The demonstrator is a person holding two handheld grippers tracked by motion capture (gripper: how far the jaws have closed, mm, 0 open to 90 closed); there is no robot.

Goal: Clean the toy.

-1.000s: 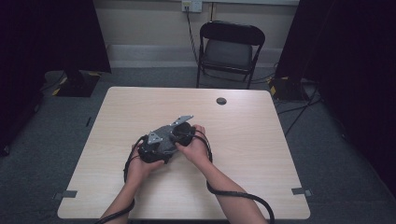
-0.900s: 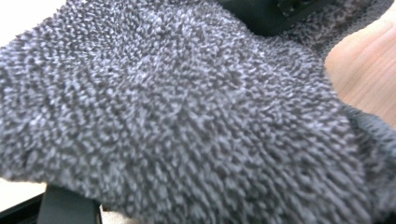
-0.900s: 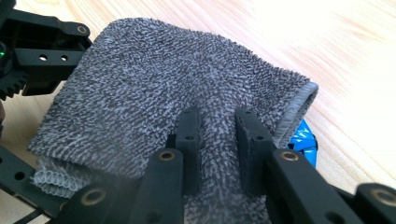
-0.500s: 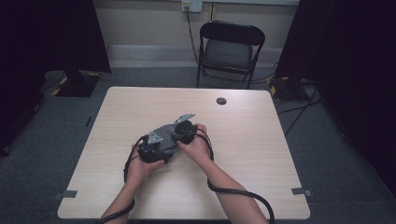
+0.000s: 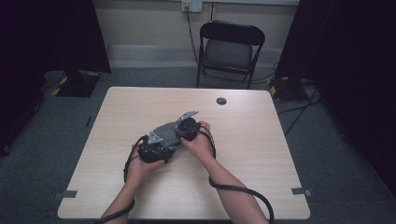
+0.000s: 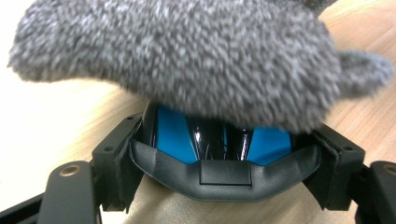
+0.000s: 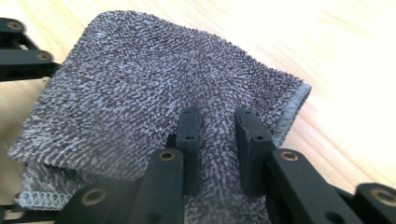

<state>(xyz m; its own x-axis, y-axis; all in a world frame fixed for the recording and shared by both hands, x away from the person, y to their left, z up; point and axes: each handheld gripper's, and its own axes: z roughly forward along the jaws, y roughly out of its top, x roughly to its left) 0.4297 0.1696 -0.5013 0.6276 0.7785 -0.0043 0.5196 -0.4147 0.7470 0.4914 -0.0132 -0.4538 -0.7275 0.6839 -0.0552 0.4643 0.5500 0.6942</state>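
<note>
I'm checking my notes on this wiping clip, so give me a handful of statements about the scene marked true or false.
1. The right gripper pinches a fold of the grey cloth. True.
2. The left gripper holds a red mug. False: a black and blue object sits between its jaws, with the cloth draped over it.
3. A small dark round thing lies on the table toward the far edge. True.
4. The cloth is white and smooth. False: it is grey, fuzzy terry.
5. A folding chair stands beyond the table. True.
</note>
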